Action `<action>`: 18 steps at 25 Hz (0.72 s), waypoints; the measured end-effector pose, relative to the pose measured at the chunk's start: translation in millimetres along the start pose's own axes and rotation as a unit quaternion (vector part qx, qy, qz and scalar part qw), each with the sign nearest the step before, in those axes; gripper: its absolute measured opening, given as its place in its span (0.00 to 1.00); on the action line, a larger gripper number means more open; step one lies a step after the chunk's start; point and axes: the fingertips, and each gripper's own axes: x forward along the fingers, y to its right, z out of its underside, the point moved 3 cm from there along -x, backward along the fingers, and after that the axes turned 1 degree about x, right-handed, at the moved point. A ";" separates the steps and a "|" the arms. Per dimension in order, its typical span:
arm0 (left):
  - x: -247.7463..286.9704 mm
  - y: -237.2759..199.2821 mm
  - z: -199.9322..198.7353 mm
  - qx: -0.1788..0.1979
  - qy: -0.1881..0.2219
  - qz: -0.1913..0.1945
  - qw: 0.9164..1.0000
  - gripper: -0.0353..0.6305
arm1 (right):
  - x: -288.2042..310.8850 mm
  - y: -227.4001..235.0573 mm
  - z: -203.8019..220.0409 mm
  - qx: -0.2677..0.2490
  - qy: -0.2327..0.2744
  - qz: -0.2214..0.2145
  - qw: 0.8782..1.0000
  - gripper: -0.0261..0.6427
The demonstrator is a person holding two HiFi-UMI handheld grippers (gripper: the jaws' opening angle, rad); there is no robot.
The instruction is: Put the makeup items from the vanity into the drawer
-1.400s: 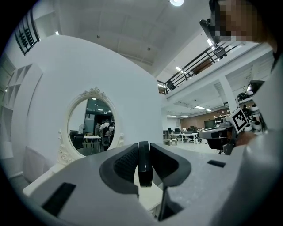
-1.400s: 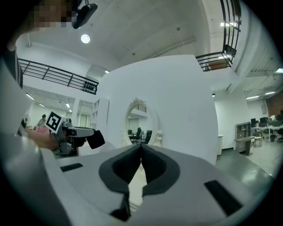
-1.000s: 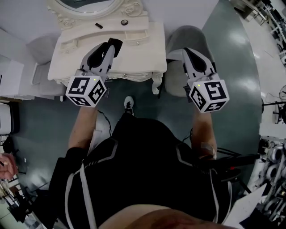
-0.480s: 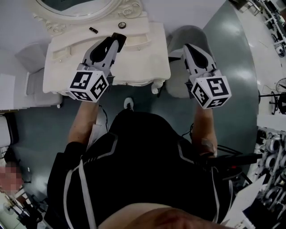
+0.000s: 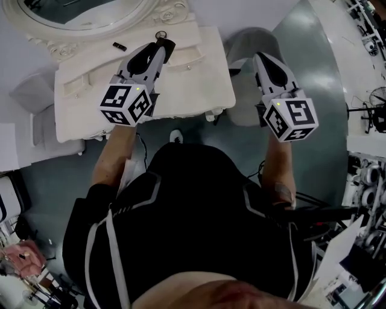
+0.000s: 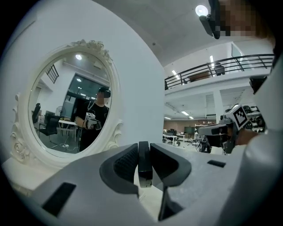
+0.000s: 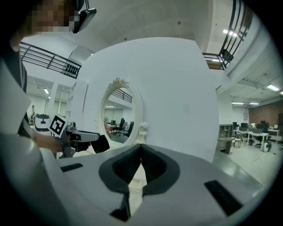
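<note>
No words, labels, brands or numbers can be read anywhere.

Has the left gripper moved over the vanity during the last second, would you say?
Yes. The left gripper, shut on a dark item, has advanced toward the round item by the mirror.

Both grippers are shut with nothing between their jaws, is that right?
Not quite. The right gripper is shut with nothing between its jaws, but the left gripper is shut on a slim black item. The left gripper view shows it clamped upright between the two pads.
</note>
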 end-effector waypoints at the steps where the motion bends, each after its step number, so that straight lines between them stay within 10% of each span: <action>1: 5.3 -4.6 3.1 0.000 -0.004 0.005 1.000 0.19 | 3.3 -0.3 0.4 -0.001 -0.003 0.006 1.000 0.05; 18: 112.1 -33.3 115.5 0.072 -0.136 0.116 0.981 0.19 | 14.4 31.6 27.0 0.018 -0.068 0.073 0.995 0.05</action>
